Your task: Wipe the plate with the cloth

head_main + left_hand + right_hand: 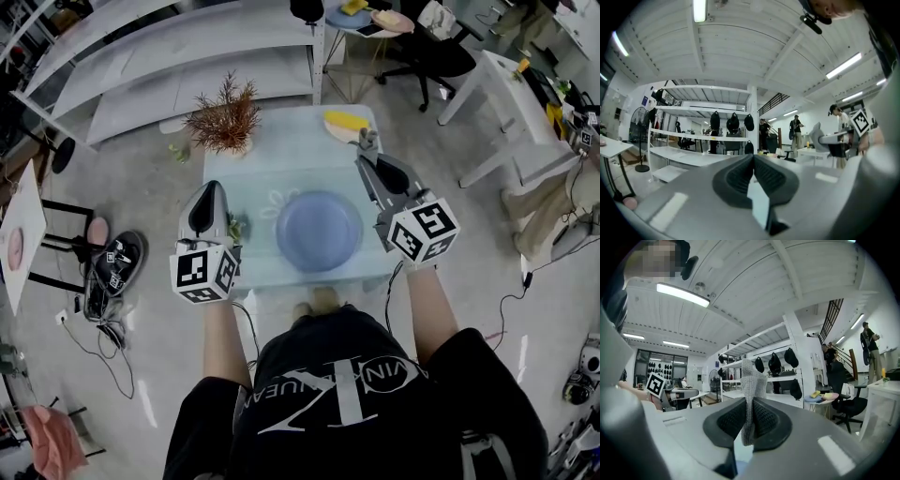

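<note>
The right gripper pinches only a thin strip of the cloth, so the cloth may slip out when it rubs the plate at frame centre. The left gripper is pressed together, empty.

The cloth is a grey knit with a rough, waffle-like weave. The plate looks smooth and matt, lilac-blue. The table has a pale, slightly glossy top. The left gripper and the right gripper have matt grey plastic shells and black ribbed pads.
</note>
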Demonstrator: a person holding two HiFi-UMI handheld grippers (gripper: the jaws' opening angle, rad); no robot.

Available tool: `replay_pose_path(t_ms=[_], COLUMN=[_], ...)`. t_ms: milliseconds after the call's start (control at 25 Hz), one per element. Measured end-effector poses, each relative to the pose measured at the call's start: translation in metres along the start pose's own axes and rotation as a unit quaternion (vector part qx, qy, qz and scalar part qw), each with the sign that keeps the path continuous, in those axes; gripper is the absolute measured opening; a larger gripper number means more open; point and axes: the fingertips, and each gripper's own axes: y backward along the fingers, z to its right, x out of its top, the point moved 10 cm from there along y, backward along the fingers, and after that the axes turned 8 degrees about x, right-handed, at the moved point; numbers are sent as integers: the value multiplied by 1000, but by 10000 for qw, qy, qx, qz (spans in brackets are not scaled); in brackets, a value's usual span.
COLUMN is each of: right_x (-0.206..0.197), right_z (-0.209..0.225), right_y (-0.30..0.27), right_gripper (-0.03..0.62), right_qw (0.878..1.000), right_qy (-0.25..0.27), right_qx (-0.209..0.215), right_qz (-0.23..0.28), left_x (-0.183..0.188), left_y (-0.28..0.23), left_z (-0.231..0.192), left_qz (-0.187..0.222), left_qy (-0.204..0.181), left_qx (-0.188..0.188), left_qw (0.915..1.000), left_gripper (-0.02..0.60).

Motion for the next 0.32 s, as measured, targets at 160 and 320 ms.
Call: replay_pose_path(t_ms=[160, 320], right_x=[6, 5], right_z=[-2, -8], right_y=[5, 12], right_gripper=[28, 28], right_qw=[9999, 9998], right_qy=[49, 3], right_qx=[-54, -104], right_qz=[95, 168], left_x=[5, 6], left_y=[5, 10], left_z=[0, 2], left_qz=[77, 71], left_qy=[50, 146], left_qx=[48, 34], left_qw=[9999, 9999], left_gripper=[0, 0])
